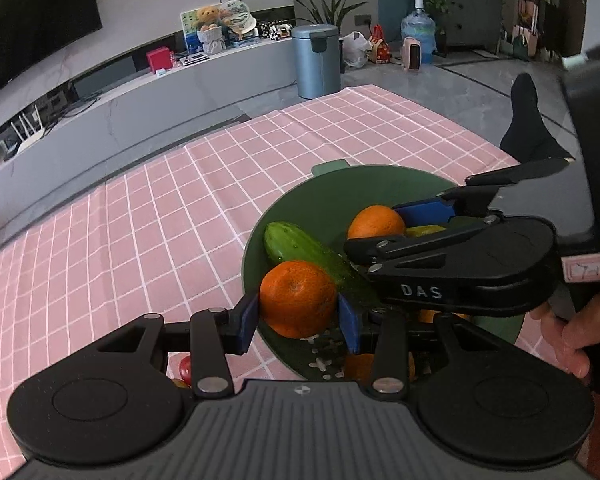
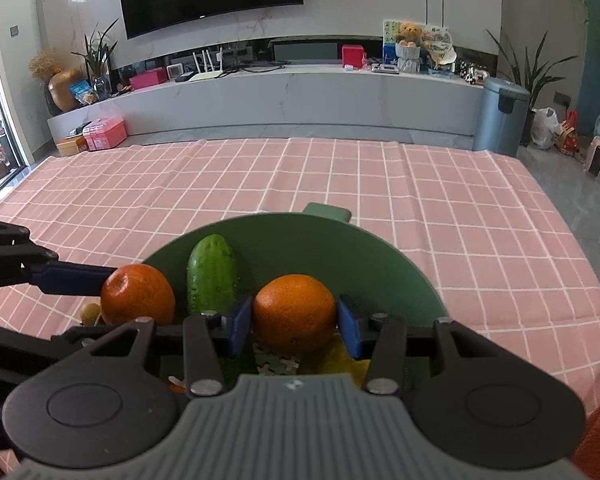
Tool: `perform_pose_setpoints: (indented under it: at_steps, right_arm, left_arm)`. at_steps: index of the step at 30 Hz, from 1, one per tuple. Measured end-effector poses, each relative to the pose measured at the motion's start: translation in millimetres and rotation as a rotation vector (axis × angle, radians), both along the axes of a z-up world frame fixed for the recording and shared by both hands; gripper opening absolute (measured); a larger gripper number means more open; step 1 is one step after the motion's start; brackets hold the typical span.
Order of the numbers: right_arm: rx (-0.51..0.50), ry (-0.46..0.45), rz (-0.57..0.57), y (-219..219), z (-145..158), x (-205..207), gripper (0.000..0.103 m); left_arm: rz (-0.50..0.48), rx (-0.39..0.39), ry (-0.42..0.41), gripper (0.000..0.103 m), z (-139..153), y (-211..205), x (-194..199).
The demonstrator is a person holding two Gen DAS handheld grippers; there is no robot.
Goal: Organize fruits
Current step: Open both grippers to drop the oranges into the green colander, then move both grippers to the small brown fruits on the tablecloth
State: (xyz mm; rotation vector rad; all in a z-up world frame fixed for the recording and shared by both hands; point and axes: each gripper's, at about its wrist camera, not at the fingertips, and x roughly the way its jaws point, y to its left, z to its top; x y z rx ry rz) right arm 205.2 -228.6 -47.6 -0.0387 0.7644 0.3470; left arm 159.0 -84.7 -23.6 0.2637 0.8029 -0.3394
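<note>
From the left wrist view, the left tool clamps an orange between its blue pads, at the near rim of the green bowl on the pink checked tabletop. A cucumber lies just behind it in the bowl. The right tool reaches in from the right, gripping a second orange; a hand holds its handle.

The right wrist view shows the right tool clenched on its orange over the bowl, tilted downward. The left tool's orange sits left, beside the cucumber. A small yellowish fruit shows only here.
</note>
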Motion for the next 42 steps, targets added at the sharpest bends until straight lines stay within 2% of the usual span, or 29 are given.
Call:
perform_pose_setpoints:
  at_steps: [8,11,13,15,18,21,29,33,34,35,42]
  right_arm:
    - [0.001,-0.006,-0.003,2.1,-2.2,-1.2,0.044]
    - [-0.002,-0.017,-0.003,2.1,-1.3,-4.0,0.044]
    - [-0.001,-0.033,0.000,2.3,2.3,-6.7,0.046]
    - [-0.006,-0.053,-0.007,1.7,6.0,-9.1,0.055]
    - [0.007,-0.073,-0.019,-2.0,13.4,-13.3,0.057]
    - [0.013,-0.104,-0.044,-4.8,23.3,-22.5,0.067]
    - [0.015,-0.195,-0.060,1.4,50.9,-61.7,0.079]
    - [0.020,-0.229,-0.063,15.1,60.3,-84.9,0.080]
    - [0.023,-0.241,-0.060,19.5,62.0,-91.4,0.083]
    - [0.028,-0.251,-0.054,22.9,63.1,-97.3,0.090]
    - [0.022,-0.219,-0.014,61.7,58.2,-127.1,0.091]
  left_arm:
    - [-0.003,0.014,-0.014,0.053,0.3,-1.9,-1.6]
    - [-0.016,0.004,-0.009,0.062,1.6,-2.2,-2.6]
    - [-0.013,0.009,-0.012,0.063,2.0,-2.0,-3.5]
    - [-0.009,0.009,-0.020,0.066,3.8,-0.9,-5.5]
    - [-0.003,-0.027,-0.038,0.068,11.3,4.6,-12.4]
    - [0.029,-0.066,-0.050,0.068,20.5,14.5,-20.4]
    - [0.123,-0.141,-0.083,0.069,42.9,54.5,-46.7]
    - [0.169,-0.177,-0.077,0.070,48.3,78.9,-54.3]
    - [0.183,-0.182,-0.079,0.070,48.8,84.8,-56.1]
    - [0.201,-0.188,-0.080,0.070,48.9,90.9,-58.0]
    - [0.284,-0.253,-0.046,0.068,42.2,128.4,-64.4]
